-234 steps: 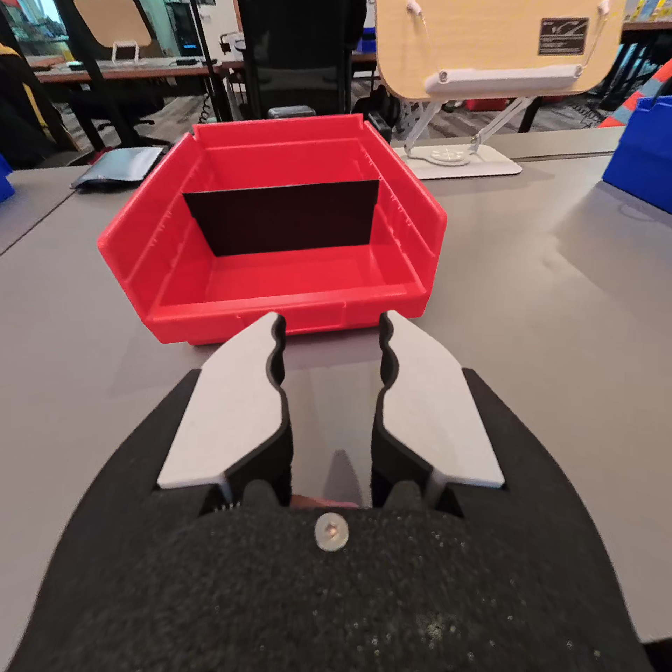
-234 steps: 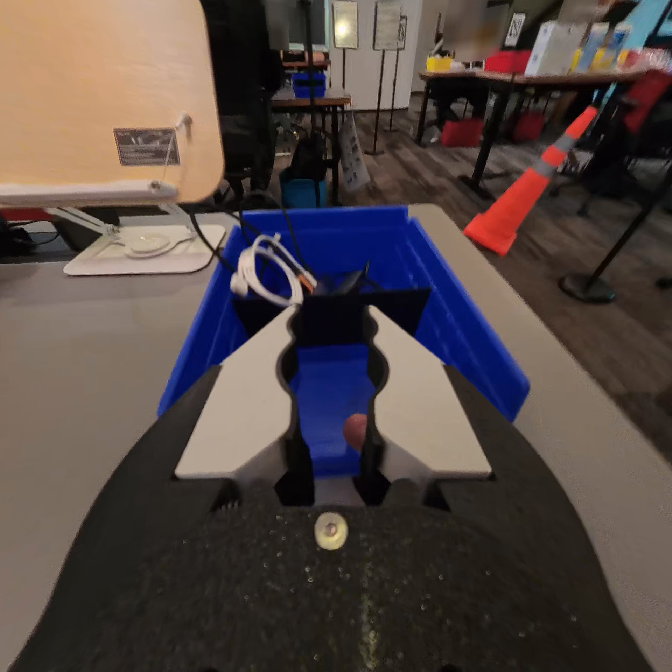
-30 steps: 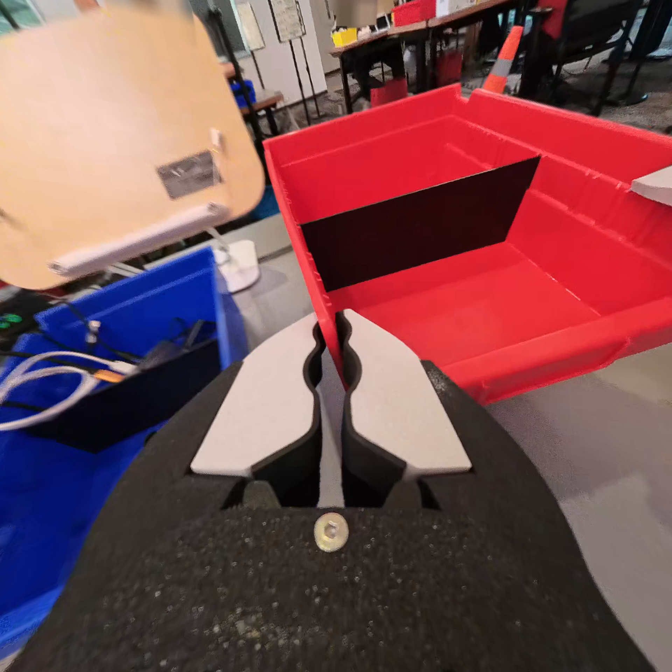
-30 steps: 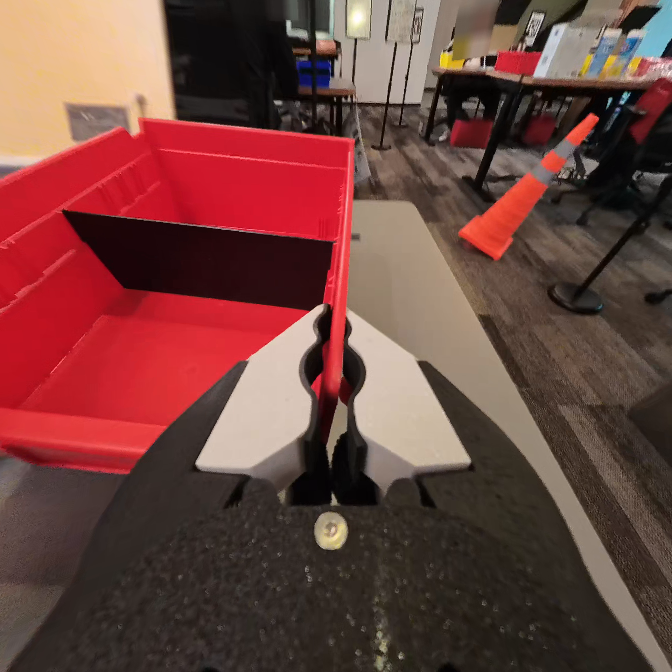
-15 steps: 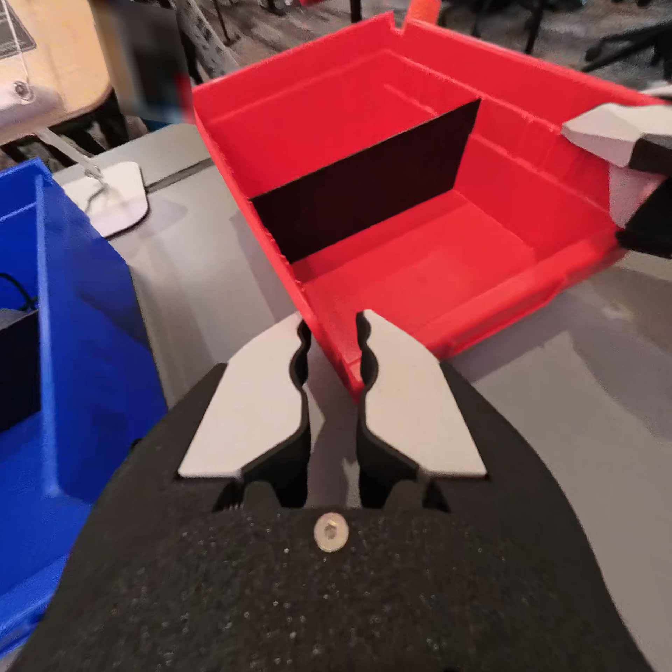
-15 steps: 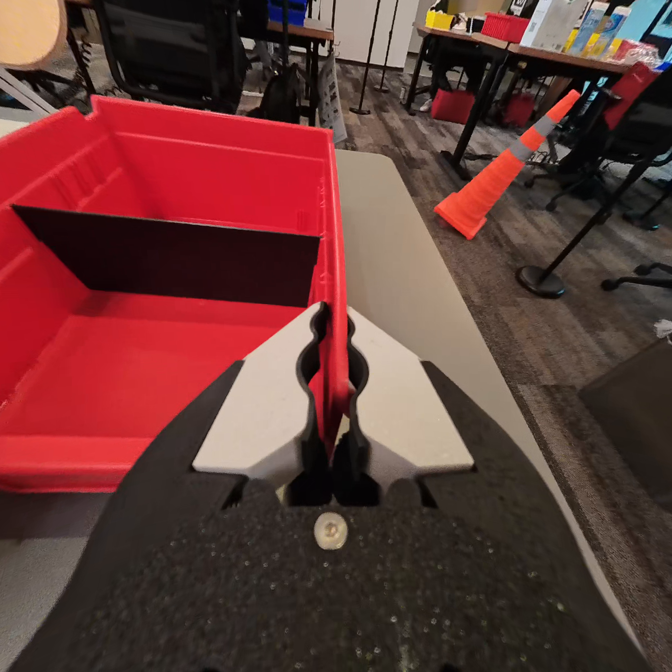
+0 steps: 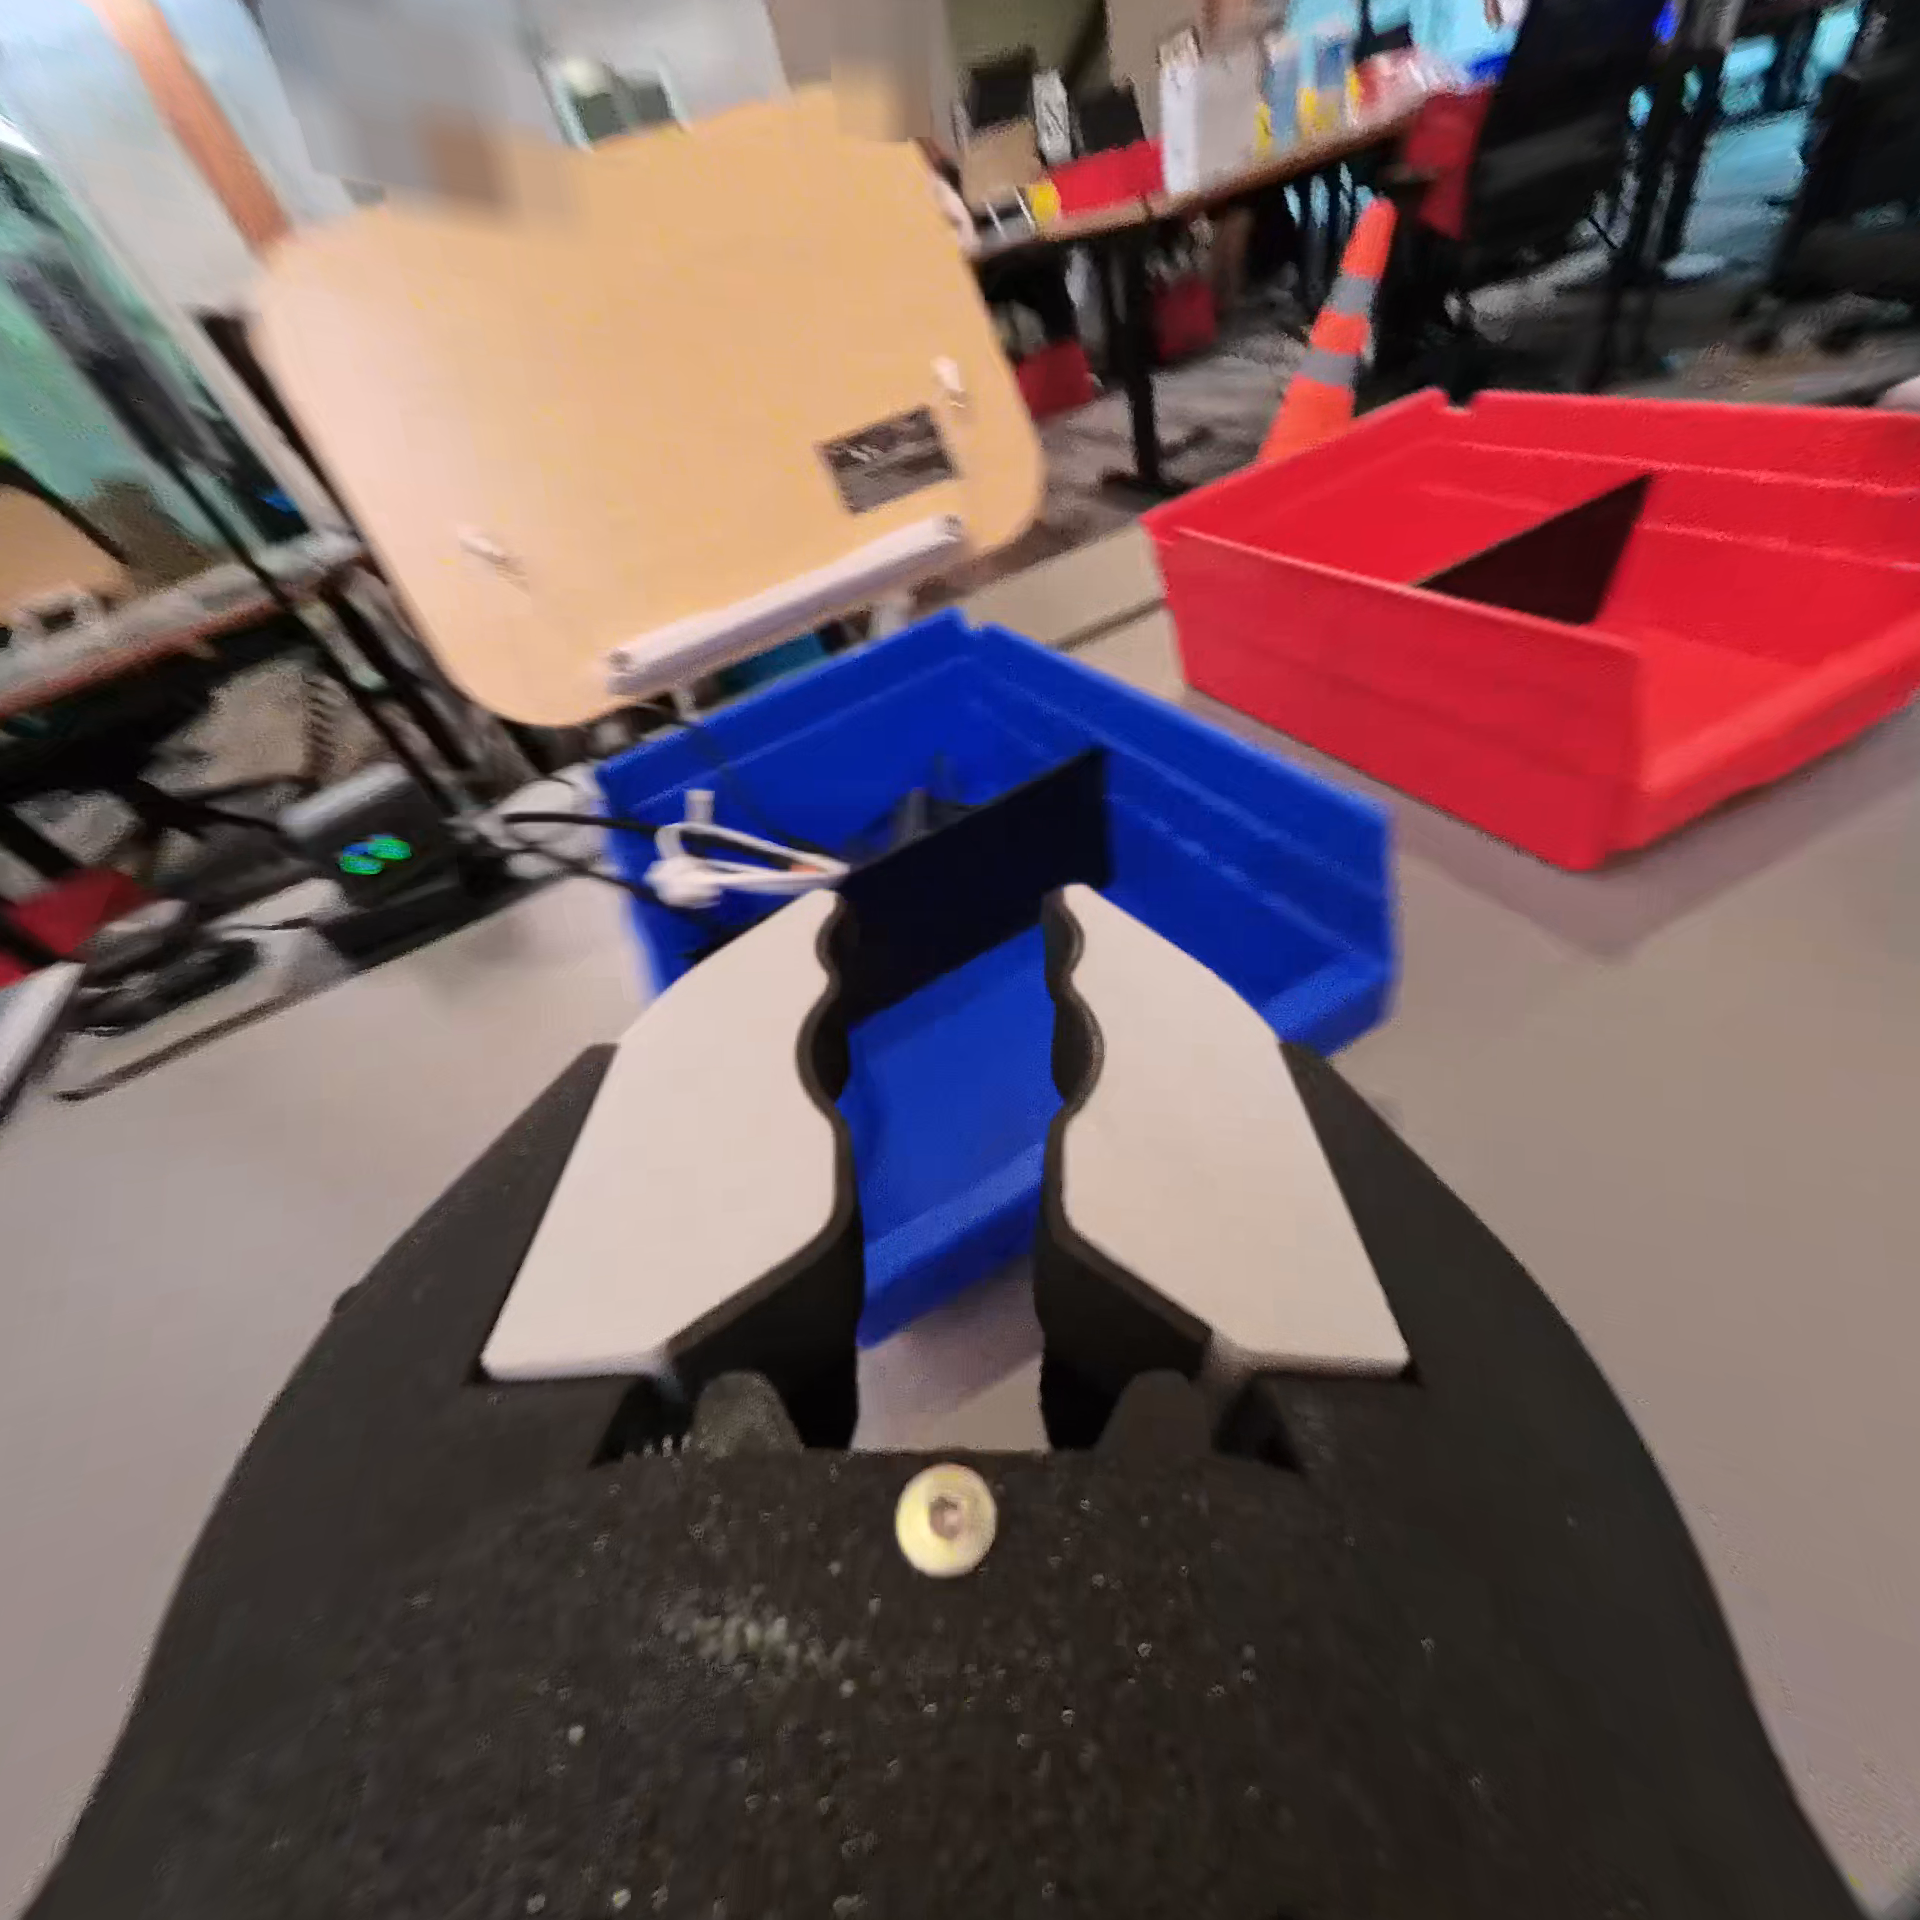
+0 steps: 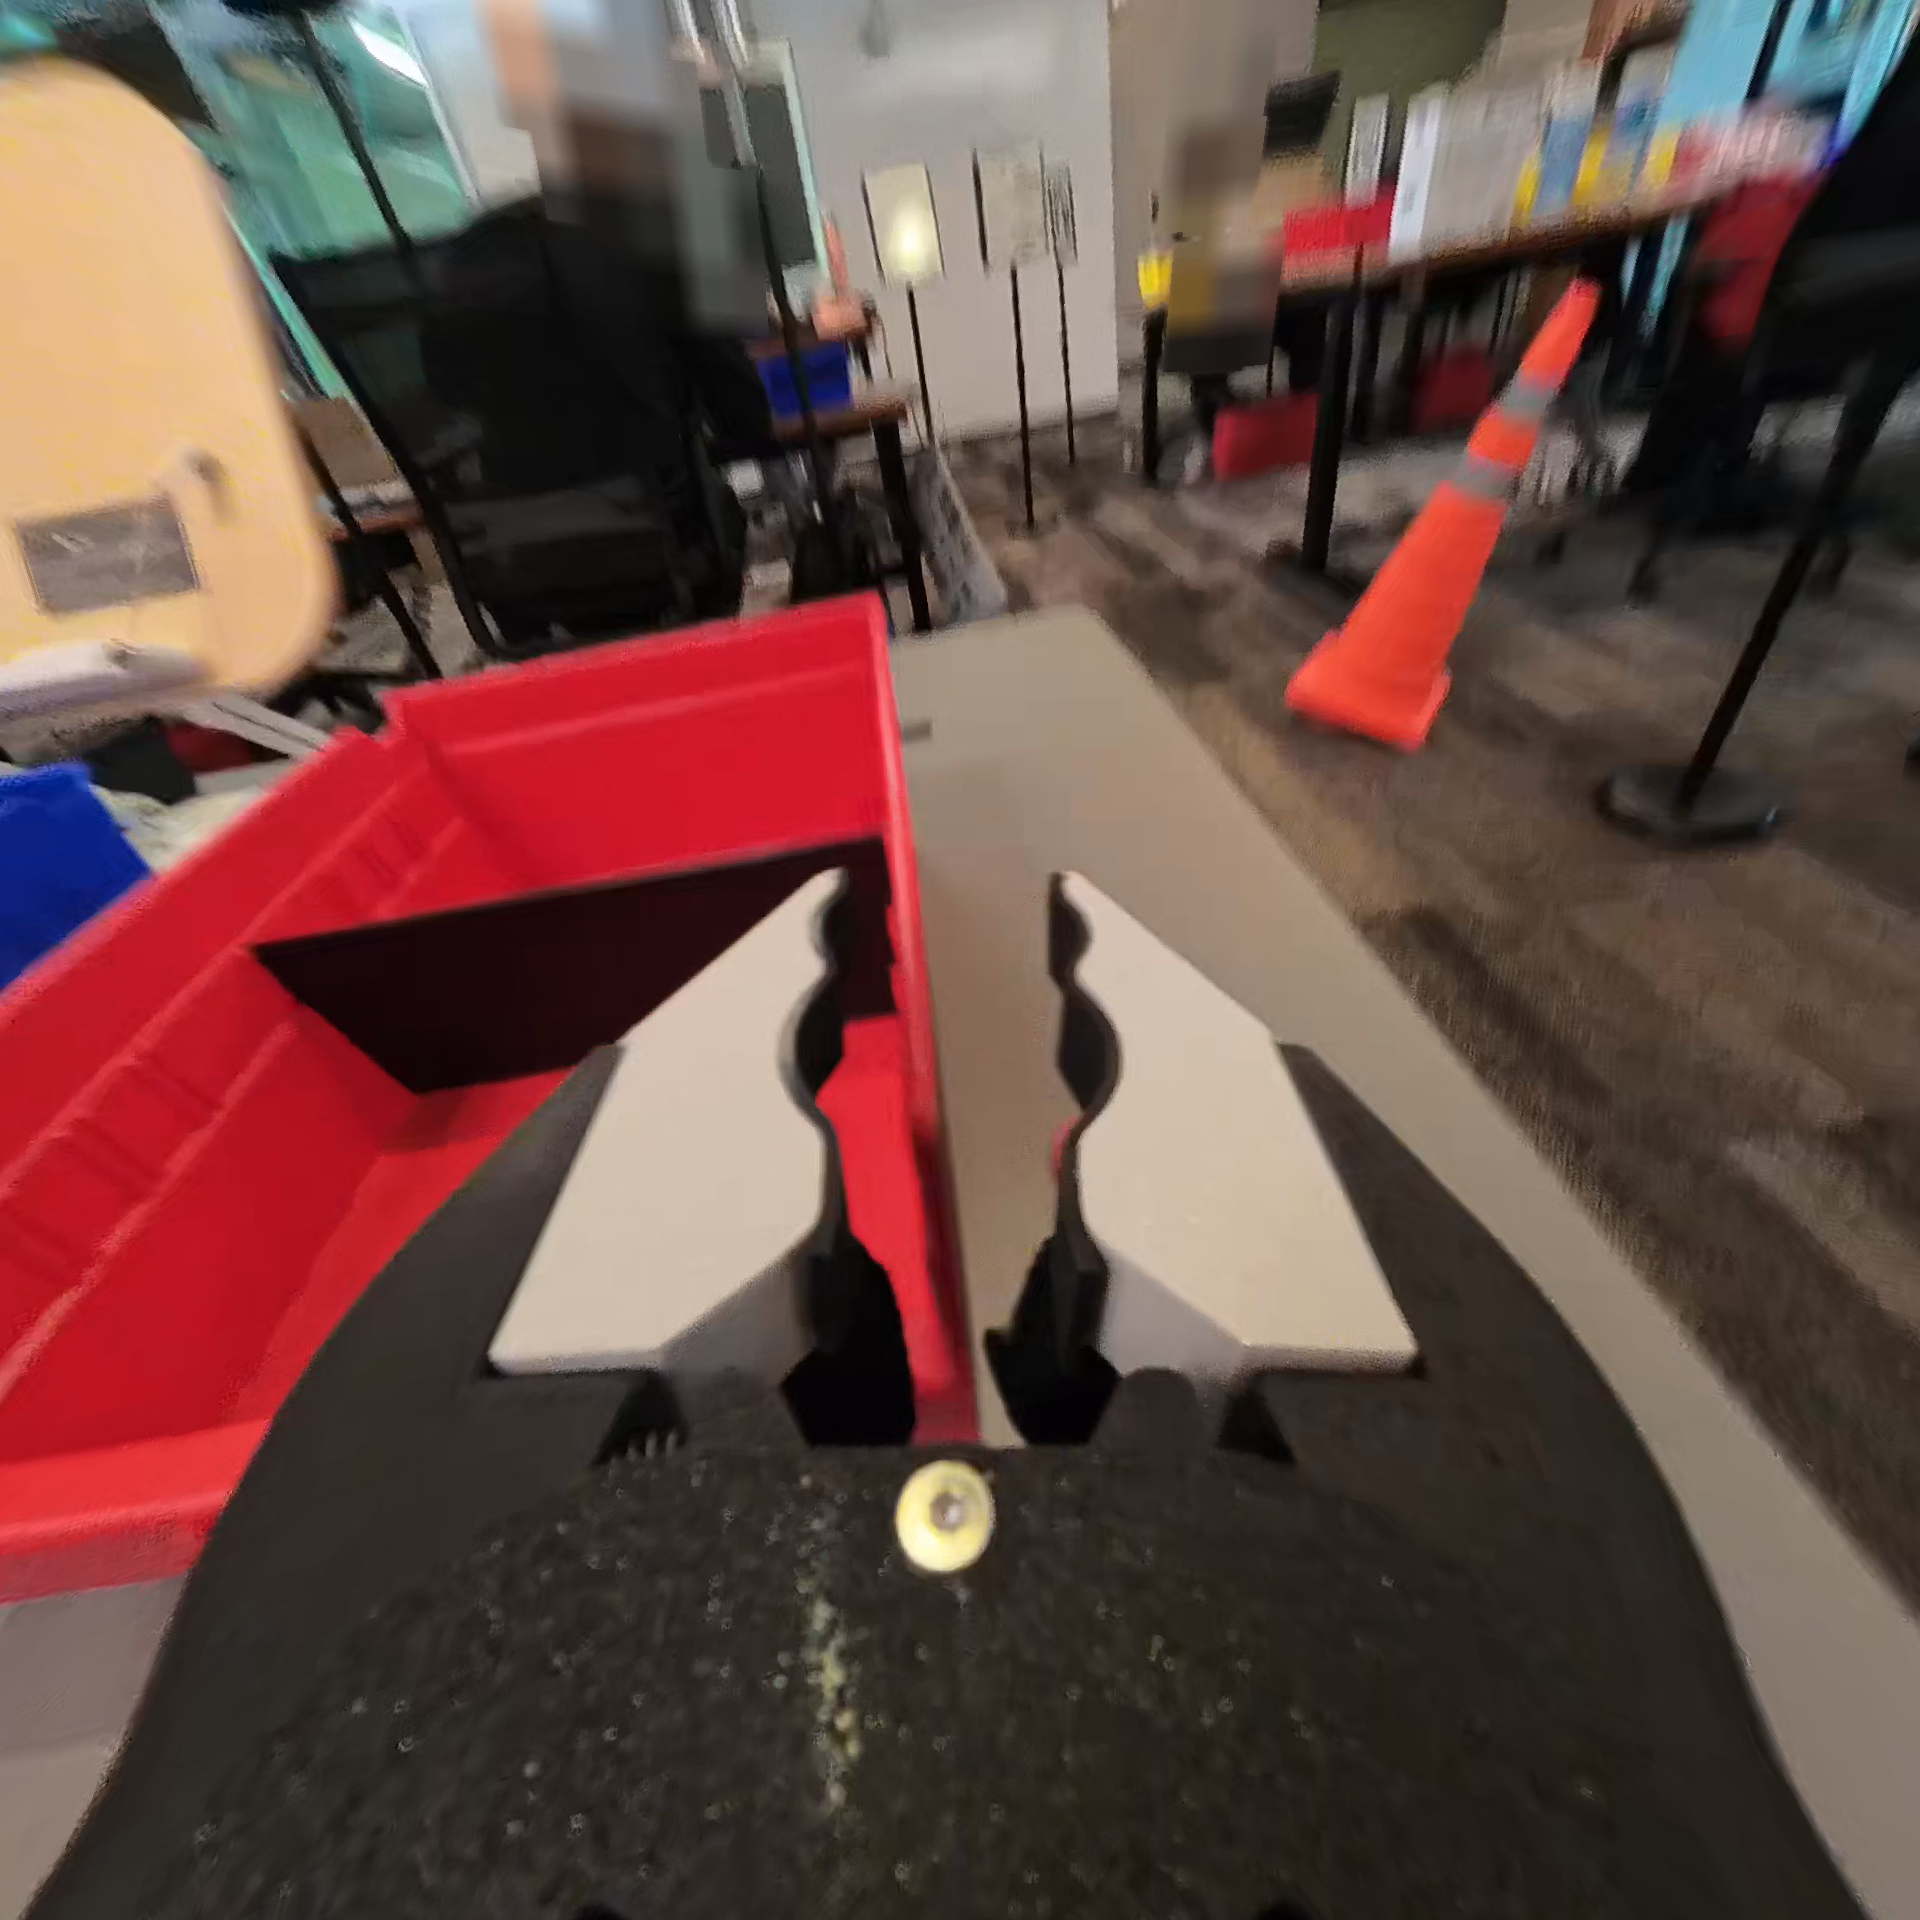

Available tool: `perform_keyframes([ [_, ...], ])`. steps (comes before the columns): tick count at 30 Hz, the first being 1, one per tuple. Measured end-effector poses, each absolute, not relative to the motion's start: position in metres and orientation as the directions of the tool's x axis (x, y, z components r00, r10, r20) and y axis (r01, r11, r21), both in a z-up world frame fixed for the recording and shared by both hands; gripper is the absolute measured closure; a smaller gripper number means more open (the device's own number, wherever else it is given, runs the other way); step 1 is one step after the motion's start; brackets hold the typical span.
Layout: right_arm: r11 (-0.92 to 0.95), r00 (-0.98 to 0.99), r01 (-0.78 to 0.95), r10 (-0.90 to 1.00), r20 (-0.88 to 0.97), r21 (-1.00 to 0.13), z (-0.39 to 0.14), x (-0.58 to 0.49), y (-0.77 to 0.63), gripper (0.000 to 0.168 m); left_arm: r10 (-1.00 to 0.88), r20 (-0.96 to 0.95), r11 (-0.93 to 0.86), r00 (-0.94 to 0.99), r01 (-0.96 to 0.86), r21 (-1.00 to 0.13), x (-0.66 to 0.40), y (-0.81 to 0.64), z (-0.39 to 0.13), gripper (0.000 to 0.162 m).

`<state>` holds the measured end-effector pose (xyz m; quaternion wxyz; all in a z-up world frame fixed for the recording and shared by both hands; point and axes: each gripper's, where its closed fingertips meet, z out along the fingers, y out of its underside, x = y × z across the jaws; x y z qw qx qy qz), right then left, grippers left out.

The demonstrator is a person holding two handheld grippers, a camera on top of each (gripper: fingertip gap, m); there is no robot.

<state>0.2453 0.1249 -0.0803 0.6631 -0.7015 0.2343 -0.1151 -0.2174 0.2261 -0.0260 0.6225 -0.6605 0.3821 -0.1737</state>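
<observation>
A red bin [image 8: 312, 1039] with a black divider [image 8: 540, 966] sits on the grey table [image 8: 1039, 790]. My right gripper [image 8: 945, 883] is open, its jaws astride the bin's right wall without gripping it. In the left wrist view the red bin [image 7: 1507, 665] lies at the far right. My left gripper [image 7: 940, 904] is open and empty, pointing at a blue bin [image 7: 1195, 831] with a black divider [image 7: 966, 873] and white and black cables [image 7: 717, 862] behind it.
A tan board on a white stand [image 7: 644, 416] rises behind the blue bin. A corner of the blue bin [image 8: 52, 862] shows left of the red one. An orange cone [image 8: 1423, 561] and black stands [image 8: 1704, 790] are on the floor past the table's right edge. The tips of one gripper are about 50 cm away from the tips of the other.
My right gripper has opened and let go of the red bin's right wall. My left gripper has opened wider and swung left from the red bin's corner to face the blue bin.
</observation>
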Motion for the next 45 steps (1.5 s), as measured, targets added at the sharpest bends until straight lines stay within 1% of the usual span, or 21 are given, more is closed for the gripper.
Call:
perform_keyframes([
  [1, 0.028, 0.884, -0.087, -0.459, -0.090, -0.996, -0.055, 0.233, 0.121, 0.124, -0.681, -0.265, 0.104, 0.682, -0.268, -0.958, -0.236, 0.237, -0.031, 0.127],
  [3, 0.051, 0.903, 0.103, -0.424, 0.072, -0.993, -0.007, 0.191, 0.114, 0.124, -0.619, -0.274, 0.100, 0.736, -0.272, -0.957, -0.264, 0.258, -0.054, 0.122],
  [5, 0.085, 0.952, 0.155, -0.280, 0.125, -0.984, 0.021, 0.121, 0.127, 0.127, -0.633, -0.269, 0.035, 0.726, -0.321, -0.947, -0.269, 0.271, -0.079, 0.113],
  [6, 0.069, 0.976, 0.121, -0.189, 0.106, -0.990, 0.020, 0.083, 0.140, 0.126, -0.605, -0.258, -0.017, 0.753, -0.337, -0.941, -0.273, 0.282, -0.087, 0.110],
  [8, -0.009, 0.998, 0.050, -0.029, 0.050, -0.999, -0.004, 0.011, 0.170, 0.120, -0.601, -0.136, -0.128, 0.788, -0.263, -0.956, -0.272, 0.291, -0.095, 0.117],
  [11, -0.138, 0.996, -0.001, 0.084, -0.013, -0.990, -0.068, -0.064, 0.208, 0.117, -0.630, -0.040, -0.218, 0.776, -0.226, -0.950, -0.260, 0.294, -0.110, 0.118],
  [12, -0.196, 0.995, -0.011, 0.090, -0.029, -0.981, -0.089, -0.079, 0.216, 0.117, -0.628, -0.054, -0.220, 0.777, -0.243, -0.945, -0.258, 0.296, -0.114, 0.119],
  [14, -0.318, 1.000, -0.005, 0.010, -0.009, -0.948, -0.118, -0.088, 0.229, 0.116, -0.614, -0.092, -0.219, 0.784, -0.282, -0.934, -0.257, 0.298, -0.123, 0.128],
  [15, -0.347, 0.999, 0.017, -0.022, 0.026, -0.938, -0.124, -0.088, 0.234, 0.117, -0.606, -0.101, -0.228, 0.789, -0.293, -0.929, -0.256, 0.298, -0.128, 0.136],
  [16, -0.349, 0.998, 0.031, -0.042, 0.049, -0.937, -0.126, -0.090, 0.237, 0.119, -0.594, -0.108, -0.240, 0.797, -0.304, -0.922, -0.257, 0.299, -0.132, 0.149],
  [17, -0.346, 0.996, 0.032, -0.067, 0.059, -0.938, -0.128, -0.091, 0.240, 0.131, -0.584, -0.117, -0.254, 0.803, -0.318, -0.913, -0.257, 0.299, -0.135, 0.156],
  [19, -0.356, 0.963, 0.045, -0.233, 0.136, -0.933, -0.129, -0.073, 0.240, 0.164, -0.560, -0.092, -0.286, 0.823, -0.296, -0.911, -0.259, 0.300, -0.135, 0.158],
  [20, -0.370, 0.954, 0.104, -0.226, 0.198, -0.923, -0.129, -0.074, 0.239, 0.164, -0.559, -0.078, -0.296, 0.825, -0.287, -0.911, -0.261, 0.300, -0.135, 0.158],
  [21, -0.378, 0.952, 0.110, -0.226, 0.207, -0.919, -0.129, -0.076, 0.237, 0.164, -0.564, -0.087, -0.289, 0.821, -0.295, -0.911, -0.262, 0.300, -0.135, 0.158],
  [23, -0.370, 0.960, 0.042, -0.244, 0.140, -0.928, -0.129, -0.080, 0.234, 0.165, -0.581, -0.131, -0.255, 0.804, -0.333, -0.908, -0.265, 0.298, -0.133, 0.158],
  [28, -0.311, 0.953, -0.086, -0.301, 0.012, -0.946, -0.111, -0.100, 0.228, 0.166, -0.592, -0.136, -0.223, 0.795, -0.324, -0.920, -0.284, 0.294, -0.111, 0.158],
  [32, -0.232, 0.956, -0.055, -0.292, 0.015, -0.971, -0.092, -0.139, 0.242, 0.166, -0.549, -0.193, -0.142, 0.813, -0.318, -0.937, -0.323, 0.309, -0.089, 0.158],
  [35, -0.215, 0.964, -0.033, -0.263, 0.025, -0.976, -0.084, -0.181, 0.263, 0.165, -0.508, -0.172, -0.154, 0.844, -0.285, -0.946, -0.365, 0.330, -0.081, 0.159],
  [39, -0.269, 0.973, -0.124, -0.221, -0.064, -0.955, -0.091, -0.242, 0.299, 0.165, -0.494, -0.135, -0.198, 0.859, -0.262, -0.944, -0.426, 0.361, -0.088, 0.159],
  [42, -0.315, 0.983, -0.054, -0.184, 0.005, -0.947, -0.103, -0.279, 0.328, 0.165, -0.467, -0.118, -0.251, 0.877, -0.259, -0.933, -0.465, 0.384, -0.102, 0.160],
  [45, -0.375, 0.988, -0.072, -0.156, -0.014, -0.924, -0.127, -0.302, 0.347, 0.164, -0.438, -0.170, -0.296, 0.883, -0.320, -0.900, -0.490, 0.402, -0.124, 0.158],
])
